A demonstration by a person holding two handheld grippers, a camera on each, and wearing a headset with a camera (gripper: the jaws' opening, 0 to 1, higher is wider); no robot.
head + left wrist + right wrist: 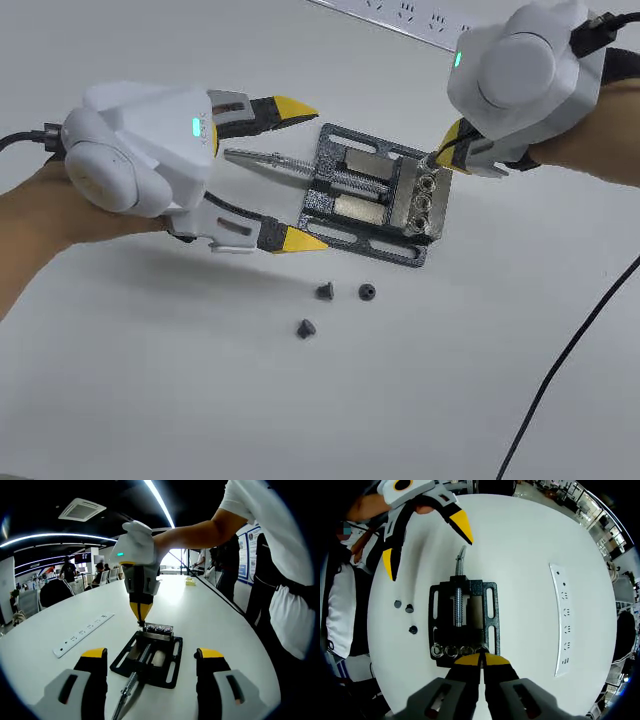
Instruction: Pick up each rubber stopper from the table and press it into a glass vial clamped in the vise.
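1. Spreading wide, the left gripper has its two yellow-tipped jaws far apart with nothing between them; it hovers over the white table just beyond the handle end of the vise.
2. From the left gripper view, its own jaws straddle the black vise, whose screw handle points back towards the camera.
3. The right gripper has its jaws pressed together, with only a thin dark line between the yellow tips. Whether anything small is nipped there cannot be told.
4. Its closed tips sit directly above the end of the row of glass vials, at the end farthest from the stoppers. The vials stand upright, clamped at the jaw end of the vise.
5. In the head view the vials show as a short line of round mouths along the vise's far end.
6. Three dark rubber stoppers lie loose on the table beside the vise, near one another but apart, clear of both grippers. The right gripper view shows them off to the side of the vise.
7. A white power strip lies on the table on the vise's other side, well apart from it.
8. A black cable trails across the table.
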